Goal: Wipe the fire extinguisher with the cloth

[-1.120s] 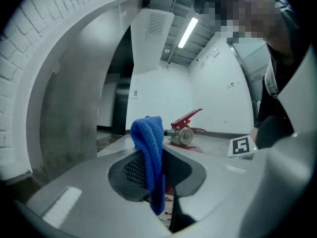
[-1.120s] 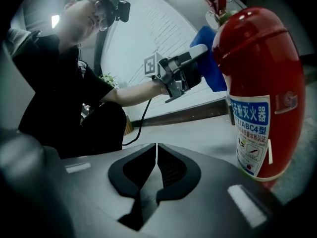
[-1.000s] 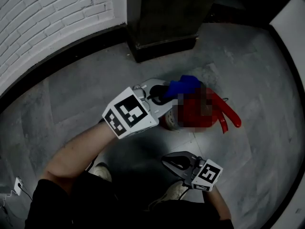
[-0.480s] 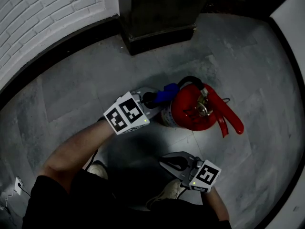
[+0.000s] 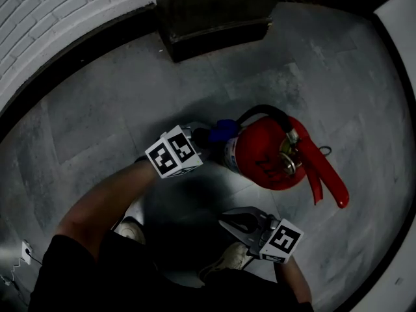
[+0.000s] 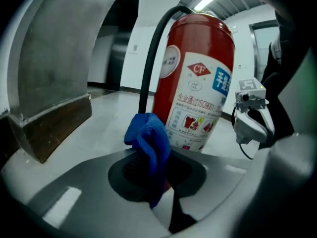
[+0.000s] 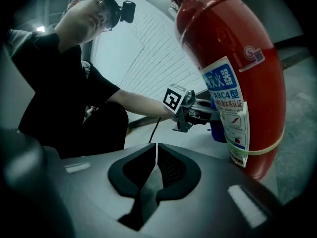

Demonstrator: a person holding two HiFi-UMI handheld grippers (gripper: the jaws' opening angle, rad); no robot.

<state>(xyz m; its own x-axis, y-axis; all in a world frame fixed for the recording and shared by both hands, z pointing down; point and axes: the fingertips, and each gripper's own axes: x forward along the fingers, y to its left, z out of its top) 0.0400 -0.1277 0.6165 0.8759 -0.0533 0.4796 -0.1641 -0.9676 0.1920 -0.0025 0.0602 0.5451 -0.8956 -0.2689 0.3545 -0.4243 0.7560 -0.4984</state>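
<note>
A red fire extinguisher (image 5: 266, 158) stands upright on the grey floor, with a black hose and a red lever (image 5: 328, 177). My left gripper (image 5: 209, 135) is shut on a blue cloth (image 5: 224, 130), which presses against the cylinder's left side, low down. In the left gripper view the cloth (image 6: 148, 143) sticks up between the jaws in front of the white label (image 6: 198, 103). My right gripper (image 5: 229, 218) hangs nearer me, below the extinguisher, shut with nothing in it. Its view shows the extinguisher (image 7: 237, 83) close on the right and the left gripper (image 7: 190, 110) beyond.
A dark square pillar base (image 5: 214, 25) stands behind the extinguisher. A white brick wall (image 5: 39, 18) with a black skirting curves along the left. My shoes (image 5: 133, 229) are on the floor below the grippers. A small white box with a cable (image 5: 25, 252) lies at the lower left.
My left gripper has gone down the extinguisher's left side with the cloth, from near the top to low on the cylinder. The right gripper has stayed where it was.
</note>
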